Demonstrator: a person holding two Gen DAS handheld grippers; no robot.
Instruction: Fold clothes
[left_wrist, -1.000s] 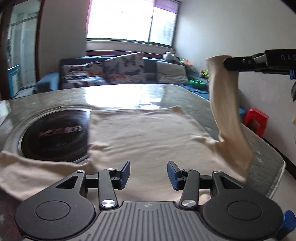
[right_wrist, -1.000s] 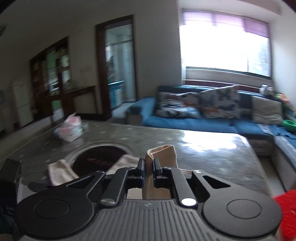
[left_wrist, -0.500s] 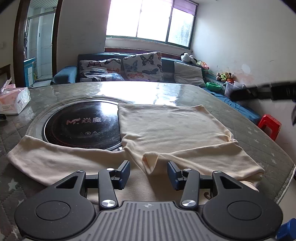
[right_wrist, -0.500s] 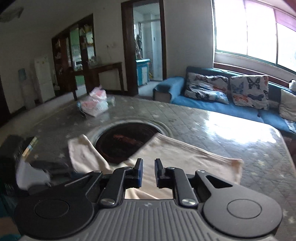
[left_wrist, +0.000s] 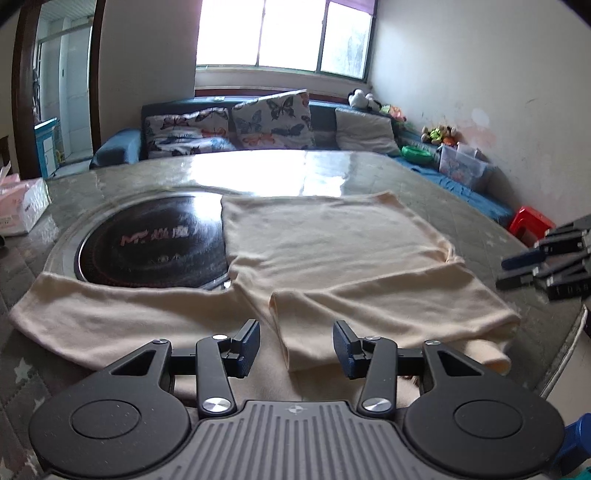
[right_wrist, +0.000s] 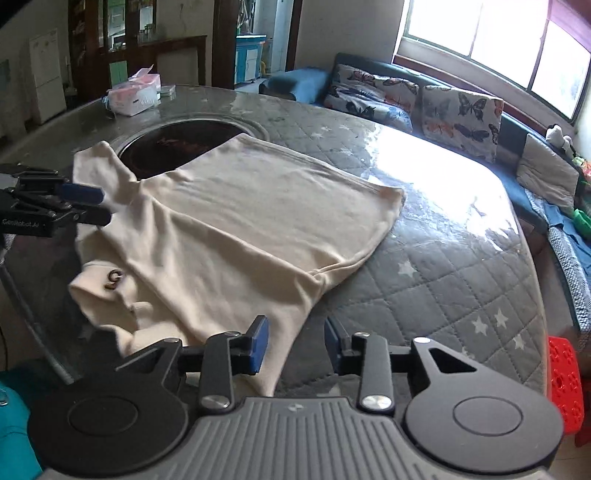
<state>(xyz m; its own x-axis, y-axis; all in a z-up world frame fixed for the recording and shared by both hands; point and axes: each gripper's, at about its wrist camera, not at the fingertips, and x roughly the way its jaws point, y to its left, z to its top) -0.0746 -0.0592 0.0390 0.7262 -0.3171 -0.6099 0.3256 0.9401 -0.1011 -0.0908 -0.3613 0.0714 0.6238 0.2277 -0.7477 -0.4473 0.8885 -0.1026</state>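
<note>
A cream long-sleeved top (left_wrist: 332, 251) lies flat on the quilted table (left_wrist: 461, 206). Its right sleeve (left_wrist: 388, 306) is folded across the body, and its left sleeve (left_wrist: 110, 317) lies stretched out to the left. My left gripper (left_wrist: 295, 341) is open and empty, just above the top's near edge. My right gripper (right_wrist: 293, 343) is open and empty, over the folded shoulder edge of the top (right_wrist: 240, 229). Each gripper shows at the edge of the other's view: the right one (left_wrist: 546, 266) and the left one (right_wrist: 55, 206).
A round black cooktop (left_wrist: 147, 243) is set into the table, partly under the top. A pink tissue box (left_wrist: 18, 206) stands at the far left. A blue sofa with cushions (left_wrist: 273, 125) is behind the table. A red stool (left_wrist: 528, 221) stands on the floor at the right.
My right gripper opened and let go of the right sleeve, which now lies folded across the body. The right gripper then dropped low beside the table's right edge.
</note>
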